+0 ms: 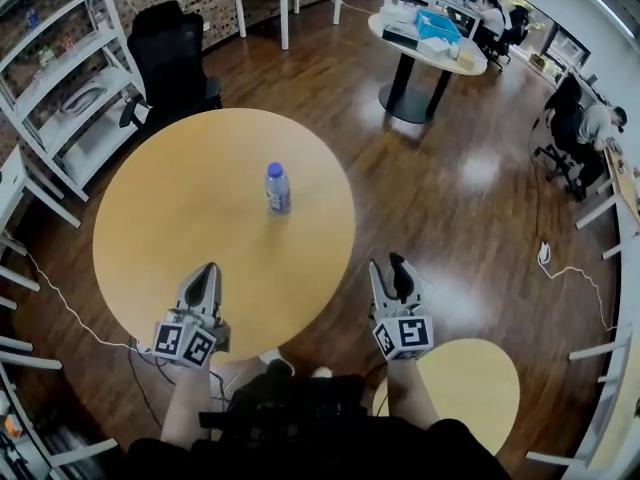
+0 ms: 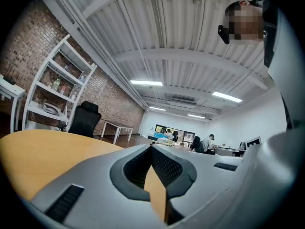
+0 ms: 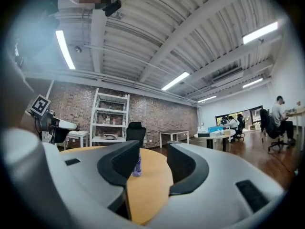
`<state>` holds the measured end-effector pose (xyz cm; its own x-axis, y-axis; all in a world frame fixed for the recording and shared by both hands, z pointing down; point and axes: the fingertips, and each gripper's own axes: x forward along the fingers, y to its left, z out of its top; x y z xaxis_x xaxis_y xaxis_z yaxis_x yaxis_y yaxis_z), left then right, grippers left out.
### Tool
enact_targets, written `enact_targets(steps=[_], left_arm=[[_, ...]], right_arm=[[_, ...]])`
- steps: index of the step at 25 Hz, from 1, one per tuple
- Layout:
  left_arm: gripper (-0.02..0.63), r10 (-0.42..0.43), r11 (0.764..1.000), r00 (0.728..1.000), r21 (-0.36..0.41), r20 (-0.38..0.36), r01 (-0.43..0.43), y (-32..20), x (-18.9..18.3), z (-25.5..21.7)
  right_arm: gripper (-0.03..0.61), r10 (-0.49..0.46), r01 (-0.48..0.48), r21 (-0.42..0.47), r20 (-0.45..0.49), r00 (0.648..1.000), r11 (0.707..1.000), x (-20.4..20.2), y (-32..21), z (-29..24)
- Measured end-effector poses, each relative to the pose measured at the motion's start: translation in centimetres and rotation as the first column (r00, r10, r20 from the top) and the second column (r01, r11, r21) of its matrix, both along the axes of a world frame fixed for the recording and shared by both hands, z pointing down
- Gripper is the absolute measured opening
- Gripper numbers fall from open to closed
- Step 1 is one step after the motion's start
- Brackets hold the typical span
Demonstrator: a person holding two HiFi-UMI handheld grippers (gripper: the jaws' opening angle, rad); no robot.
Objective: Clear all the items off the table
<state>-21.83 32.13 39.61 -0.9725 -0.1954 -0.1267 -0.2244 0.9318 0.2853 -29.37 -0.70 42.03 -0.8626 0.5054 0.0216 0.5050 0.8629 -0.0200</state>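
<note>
Wooden round table (image 1: pixel 170 218): water bottle (image 1: pixel 277 188) upright near its centre, blue label, print unreadable. Left gripper (image 1: pixel 206 270) over table's near edge, jaws pressed together, empty. Right gripper (image 1: pixel 390 266) beside table's edge, jaws spread, empty.

One bottle (image 1: pixel 277 189); two tools: left tool (image 1: pixel 207 269), right tool (image 1: pixel 388 265).
</note>
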Motion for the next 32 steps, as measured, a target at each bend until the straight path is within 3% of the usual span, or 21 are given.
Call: enact_targets(steps=[2, 8, 16, 19, 20, 21, 26, 27, 32], left_arm=[[-0.009, -0.033, 0.999, 0.999, 0.000, 0.006, 0.033, 1.8, -0.1, 0.1], [-0.009, -0.100, 0.995, 0.995, 0.017, 0.012, 0.099, 8.4, -1.1, 0.5], [-0.009, -0.117, 0.993, 0.992, -0.002, -0.035, 0.117, 12.4, -3.3, 1.8], [-0.009, -0.140, 0.990, 0.988, 0.005, -0.066, 0.141, 13.7, -3.3, 3.0], [-0.009, -0.148, 0.989, 0.986, 0.008, -0.077, 0.149, 14.1, -3.3, 3.3], [-0.009, -0.156, 0.988, 0.984, 0.011, -0.091, 0.157, 14.6, -3.4, 3.7], [-0.009, -0.195, 0.981, 0.965, -0.018, -0.177, 0.195, 15.7, -5.3, 7.0], [-0.009, -0.203, 0.979, 0.961, -0.026, -0.190, 0.202, 15.8, -5.8, 7.6], [-0.009, -0.274, 0.961, 0.944, -0.093, -0.184, 0.261, 16.9, -9.3, 7.9]], right_arm=[[0.256, -0.046, 0.046, 0.005, -0.021, 0.999, 0.999, -1.2, 2.5, 0.3], [0.256, -0.140, 0.140, 0.035, -0.007, 0.990, 0.990, -4.2, 11.2, -0.4], [0.256, -0.180, 0.183, 0.048, -0.056, 0.982, 0.982, -9.2, 17.3, 1.2], [0.260, -0.198, 0.205, 0.053, -0.110, 0.974, 0.977, -10.2, 18.9, 3.0], [0.315, -0.210, 0.220, 0.063, -0.134, 0.968, 0.973, -10.5, 19.6, 3.8], [0.325, -0.224, 0.237, 0.076, -0.155, 0.962, 0.968, -10.9, 20.3, 4.6], [0.327, -0.259, 0.289, 0.117, -0.222, 0.940, 0.950, -14.1, 22.7, 8.4], [0.372, -0.265, 0.300, 0.132, -0.234, 0.936, 0.945, -14.7, 23.1, 9.3], [0.417, -0.296, 0.353, 0.198, -0.267, 0.917, 0.914, -18.2, 25.3, 13.2]])
